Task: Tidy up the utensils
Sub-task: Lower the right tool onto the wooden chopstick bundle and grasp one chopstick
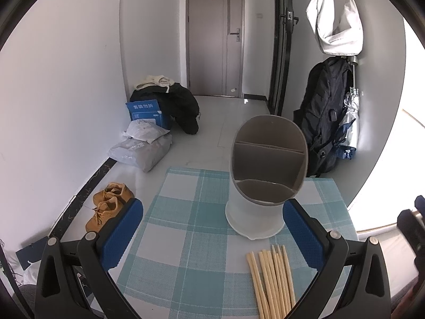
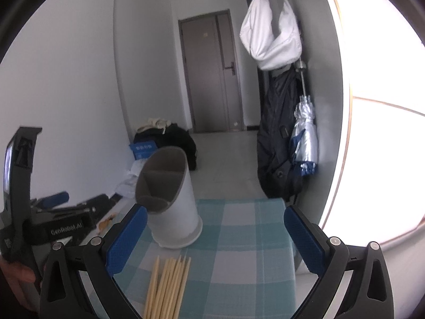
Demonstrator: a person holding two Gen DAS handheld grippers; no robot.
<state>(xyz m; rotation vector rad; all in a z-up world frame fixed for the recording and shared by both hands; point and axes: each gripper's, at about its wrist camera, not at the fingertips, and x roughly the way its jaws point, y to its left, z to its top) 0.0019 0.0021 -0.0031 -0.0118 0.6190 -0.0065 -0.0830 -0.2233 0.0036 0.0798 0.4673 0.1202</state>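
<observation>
Both grippers are spread wide with nothing in them, the left gripper and right gripper just hovering over the checked cloth. The chopsticks lie bundled on the cloth just in front of the white holder, whose compartments look empty. So I'd say we're at the very start, and next up is dropping one gripper down to pinch a chopstick.

On the table, the utensil holder stands upright near the far edge, right of the middle. The chopsticks lie bundled just before it, toward the near edge, tips pointing at its base without touching. Beyond the table's far left corner, shoes sit on the floor by the wall, with parcels farther back. Past the far right corner, a backpack hangs beside an umbrella.
</observation>
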